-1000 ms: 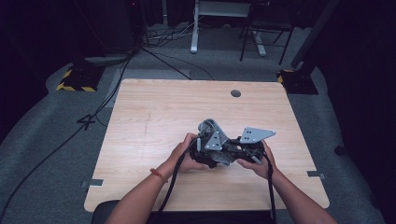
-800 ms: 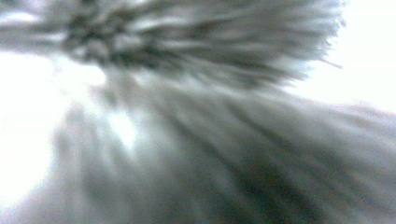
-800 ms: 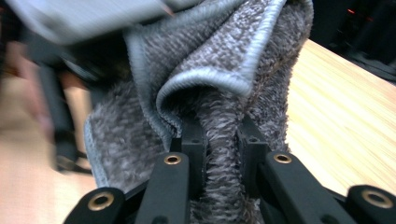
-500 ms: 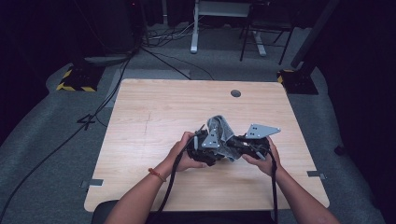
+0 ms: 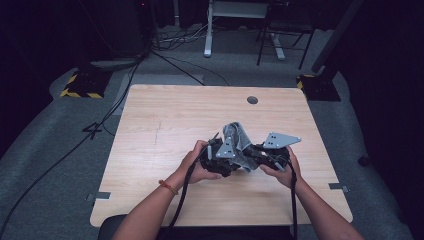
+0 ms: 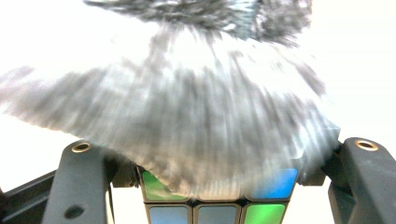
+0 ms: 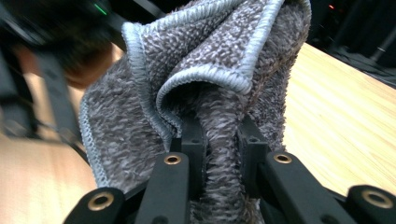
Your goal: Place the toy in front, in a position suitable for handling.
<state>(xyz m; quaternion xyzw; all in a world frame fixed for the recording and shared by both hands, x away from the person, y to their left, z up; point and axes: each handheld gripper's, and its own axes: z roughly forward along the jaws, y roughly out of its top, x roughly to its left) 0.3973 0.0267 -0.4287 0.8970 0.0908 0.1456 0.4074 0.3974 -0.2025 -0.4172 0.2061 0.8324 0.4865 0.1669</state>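
**Cloth Over Cube, Held Between Both Grippers**

The right gripper (image 7: 219, 140) clamps a fold of the cloth (image 7: 205, 70) between narrow jaws. The cloth is grey, fuzzy terry with a stitched pale hem, bunched upward ahead of the jaws. The left gripper (image 6: 219, 182) grips the cube (image 6: 219, 198) between its jaws; green and blue tiles show. The cloth drapes over the cube's far side, above the table (image 5: 165, 120).

The cloth (image 6: 187, 112) ahead of the left gripper (image 6: 219, 186) is motion-blurred and hides most of the cube (image 6: 219, 196) between its jaws; the picture's bottom edge cuts the cube off. Beyond the right gripper (image 7: 219, 154), the other hand (image 7: 70, 60) is blurred.
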